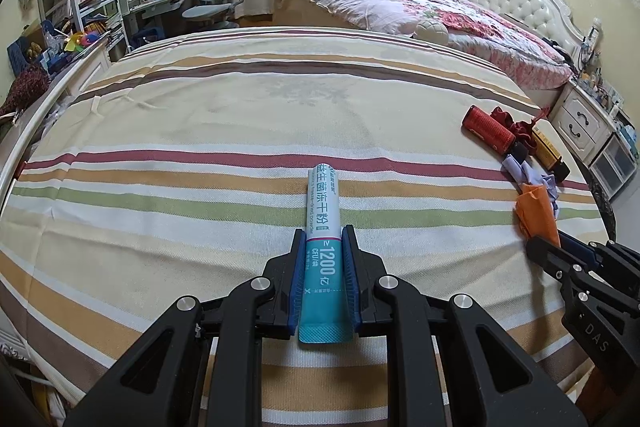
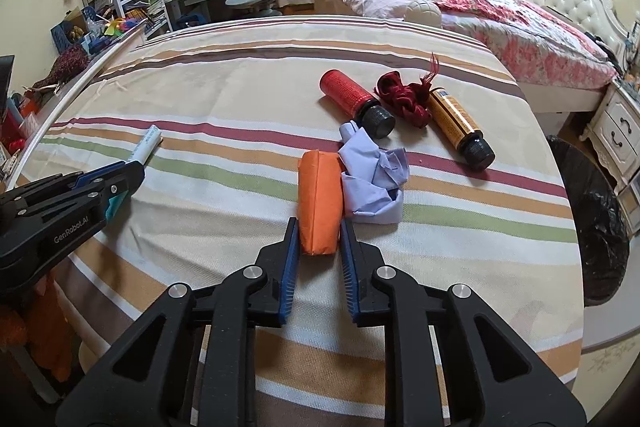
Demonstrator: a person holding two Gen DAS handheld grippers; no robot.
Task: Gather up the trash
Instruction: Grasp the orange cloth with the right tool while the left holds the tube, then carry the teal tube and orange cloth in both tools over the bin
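Left wrist view: my left gripper (image 1: 323, 239) has its jaws clamped on a teal-and-white sachet (image 1: 322, 227) at lower centre, over the striped surface (image 1: 200, 147).

Right wrist view: my right gripper (image 2: 319, 233) jaws sit narrowly around an orange wrapper (image 2: 320, 201) at centre; contact unclear. Crumpled lilac paper (image 2: 372, 183) touches it.

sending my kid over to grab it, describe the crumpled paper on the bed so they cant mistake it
Start at the striped bed cover and find the small pile of items on its right side. The crumpled paper lies at the near end of that pile, beside an orange packet and just below the black cap of a red bottle. It is the only pale lavender, wrinkled thing there.
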